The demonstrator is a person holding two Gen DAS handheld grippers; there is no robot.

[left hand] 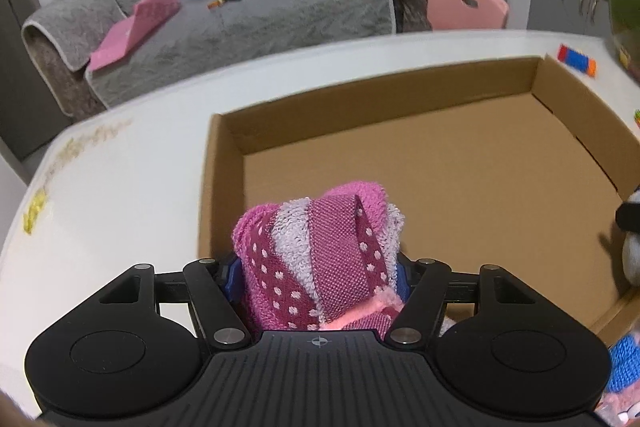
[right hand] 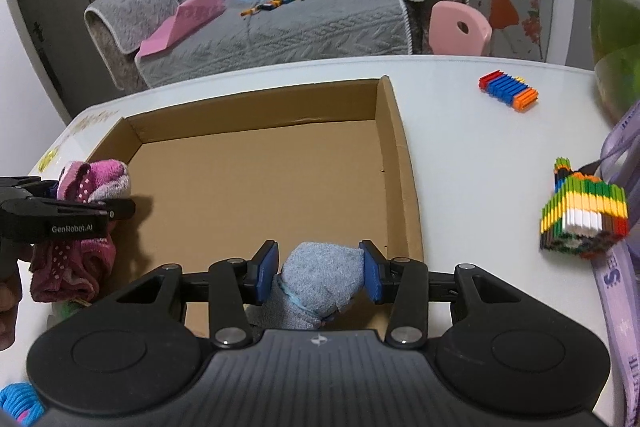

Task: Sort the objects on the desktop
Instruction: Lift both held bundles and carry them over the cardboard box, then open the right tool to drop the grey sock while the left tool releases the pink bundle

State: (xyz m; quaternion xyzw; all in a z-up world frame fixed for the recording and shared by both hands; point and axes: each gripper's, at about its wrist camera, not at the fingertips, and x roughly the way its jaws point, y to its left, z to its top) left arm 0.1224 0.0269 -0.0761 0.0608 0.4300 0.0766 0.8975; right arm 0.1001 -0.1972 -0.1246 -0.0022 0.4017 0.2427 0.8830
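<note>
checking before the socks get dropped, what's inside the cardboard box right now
The cardboard box shows only bare brown floor; nothing lies in it. The pink socks in the left gripper and the grey sock in the right gripper cover its near edge, so that strip is hidden.

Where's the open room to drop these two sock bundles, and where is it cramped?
The cardboard box has a bare floor from wall to wall, widest toward its far wall. Another free patch is the white table between the box's right wall and the colourful block house, short of the striped block bar. The table's right edge by the purple strap is crowded.
</note>
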